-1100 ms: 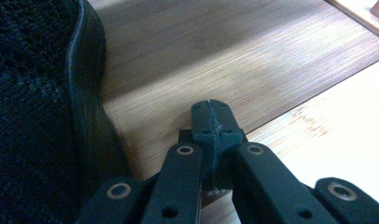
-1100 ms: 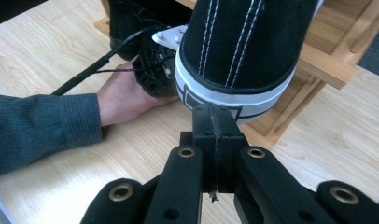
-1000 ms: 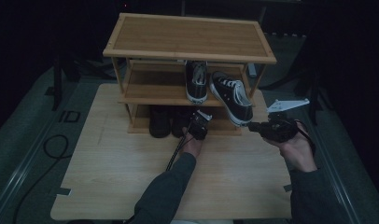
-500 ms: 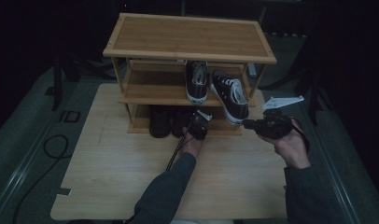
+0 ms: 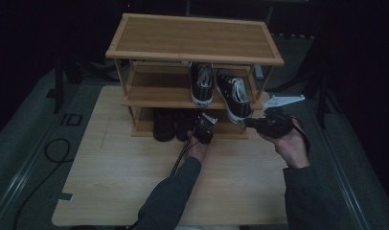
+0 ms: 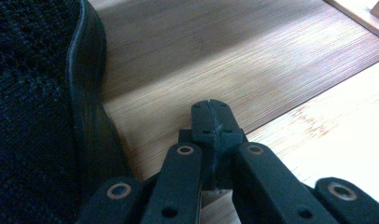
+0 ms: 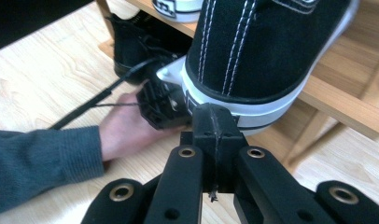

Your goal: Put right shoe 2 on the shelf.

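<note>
right hand-held gripper (image 5: pixel 250 122) sits with its jaws pressed together and nothing between them, tip right at the white heel of the black sneaker (image 5: pixel 233 96) that overhangs the front of the shoe rack's (image 5: pixel 192 36) middle shelf. that sneaker lies angled, heel sticking out past the shelf edge toward the right end, while its partner sneaker (image 5: pixel 202 82) beside it sits straight and well in. in the right gripper view the closed tip (image 7: pixel 214 122) is just against or just short of the rubber heel band; contact is hard to call.

left hand-held gripper (image 5: pixel 203 128) is down at the bottom shelf, also shut and empty, its tip (image 6: pixel 211 116) over bare bamboo just beside a black shoe (image 6: pixel 38 102). two dark shoes (image 5: pixel 173 125) sit on that lowest level near the rack's left side.

my read: the step is nudging the crooked sneaker square and back onto the shelf. best done with the closed tip low on the heel band, pushing along the shoe's length toward the back of the rack, slowly, so it slides rather than pivots. push too far to one side and the toe swings into its partner; push high on the canvas and the heel may tip off the edge.
</note>
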### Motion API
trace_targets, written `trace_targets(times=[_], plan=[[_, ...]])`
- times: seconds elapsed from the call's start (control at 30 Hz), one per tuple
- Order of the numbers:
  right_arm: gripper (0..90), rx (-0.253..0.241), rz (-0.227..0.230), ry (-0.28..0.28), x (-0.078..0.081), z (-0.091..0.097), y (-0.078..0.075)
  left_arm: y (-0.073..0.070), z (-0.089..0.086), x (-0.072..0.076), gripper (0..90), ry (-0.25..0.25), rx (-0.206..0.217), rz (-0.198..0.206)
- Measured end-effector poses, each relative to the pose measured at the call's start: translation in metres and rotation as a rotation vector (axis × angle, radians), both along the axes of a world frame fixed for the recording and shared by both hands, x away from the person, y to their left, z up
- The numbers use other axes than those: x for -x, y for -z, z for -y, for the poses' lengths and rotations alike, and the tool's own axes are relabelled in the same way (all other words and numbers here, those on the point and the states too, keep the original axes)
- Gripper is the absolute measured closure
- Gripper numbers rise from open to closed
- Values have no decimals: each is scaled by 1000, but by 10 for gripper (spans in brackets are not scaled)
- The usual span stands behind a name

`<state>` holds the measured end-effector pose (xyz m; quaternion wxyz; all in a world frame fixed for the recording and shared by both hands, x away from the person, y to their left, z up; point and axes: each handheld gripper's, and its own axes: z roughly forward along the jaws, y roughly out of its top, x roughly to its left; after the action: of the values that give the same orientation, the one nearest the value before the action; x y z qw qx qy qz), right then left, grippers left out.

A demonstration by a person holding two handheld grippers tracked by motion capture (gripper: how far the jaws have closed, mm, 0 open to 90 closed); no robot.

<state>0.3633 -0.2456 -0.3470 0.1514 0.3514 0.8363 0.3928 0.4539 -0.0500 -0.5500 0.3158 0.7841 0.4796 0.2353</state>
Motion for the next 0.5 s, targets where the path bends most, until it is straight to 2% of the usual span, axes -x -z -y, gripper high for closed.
trace_targets(times=[0.1,0.3,0.5], plan=[[900,5,1,-14,-2,-7,0,0,0,0,900,3,2,-1],[900,-18,-10,-25,-9,-14,1,0,0,0,900,2,4,-1],[900,-2,-4,12,-13,-12,3,0,0,0,900,-1,-1,0]])
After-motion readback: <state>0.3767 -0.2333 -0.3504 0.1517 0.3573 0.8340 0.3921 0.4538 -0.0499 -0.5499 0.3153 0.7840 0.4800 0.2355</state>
